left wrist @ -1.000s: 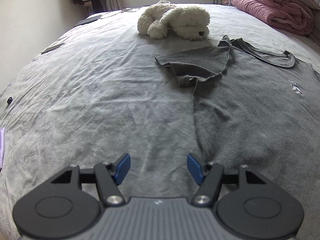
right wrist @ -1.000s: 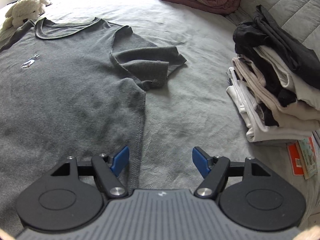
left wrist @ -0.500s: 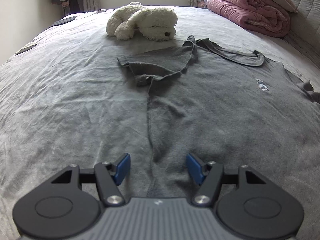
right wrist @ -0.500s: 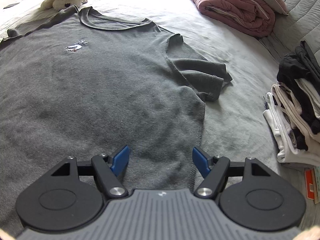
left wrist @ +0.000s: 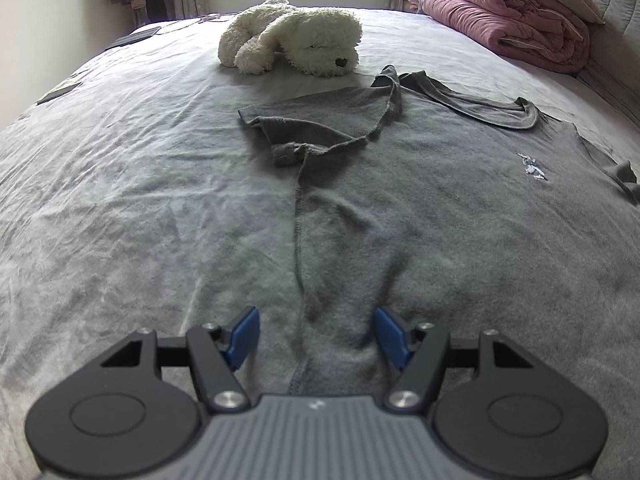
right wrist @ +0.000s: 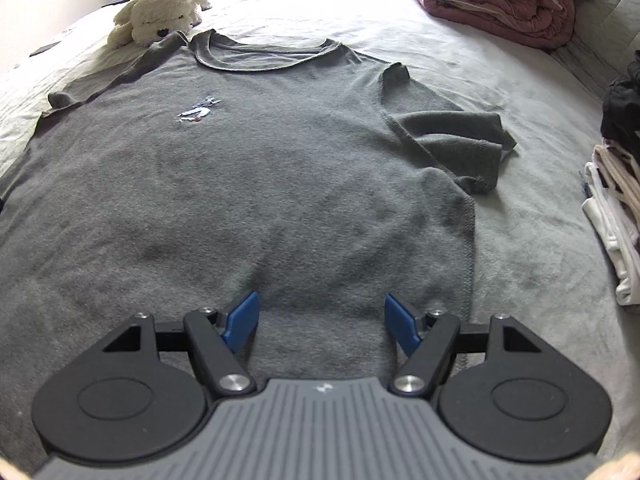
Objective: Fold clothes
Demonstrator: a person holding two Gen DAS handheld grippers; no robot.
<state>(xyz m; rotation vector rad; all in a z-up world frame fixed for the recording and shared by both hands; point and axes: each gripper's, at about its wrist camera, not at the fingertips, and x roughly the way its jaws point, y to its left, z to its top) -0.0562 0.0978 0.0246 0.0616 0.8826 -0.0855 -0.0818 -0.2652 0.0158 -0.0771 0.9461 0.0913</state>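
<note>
1. Grey, soft-knit short-sleeved T-shirt (right wrist: 280, 184) lies spread face up on the grey bed (left wrist: 120, 200), neckline at the far end, a small printed motif (right wrist: 199, 109) on the chest, hem nearest the cameras.

2. Its long axis runs straight away from both tools, collar far, hem close, so both sets of tongs meet it at the hem end.

3. Left tongs (left wrist: 316, 336) hang low over the near left corner: the shirt's stitched side seam (left wrist: 298, 240) runs down between the two blue pads, cloth under the right pad, bare bed under the left. Jaws spread wide, gripping nothing.

4. Right tongs (right wrist: 322, 326) sit over the hem, well inside the shirt's right edge (right wrist: 470, 260); grey cloth fills the whole gap between the pads. Jaws also spread wide, nothing caught.

5. Each hand is nearer its own side, left on the corner itself, right a little inboard of its corner.

6. Both sleeves lie rumpled and partly doubled over: left sleeve (left wrist: 316, 128) and right sleeve (right wrist: 452, 136).

7. The body shows no fold across it. A pinch at the hem looks likely, though from these views I cannot judge which fold it serves.

8. Around it: a white plush dog (left wrist: 292, 40) beyond the collar, a rolled pink quilt (right wrist: 492, 0) far right, a stack of folded clothes (right wrist: 612, 200) on the right.
</note>
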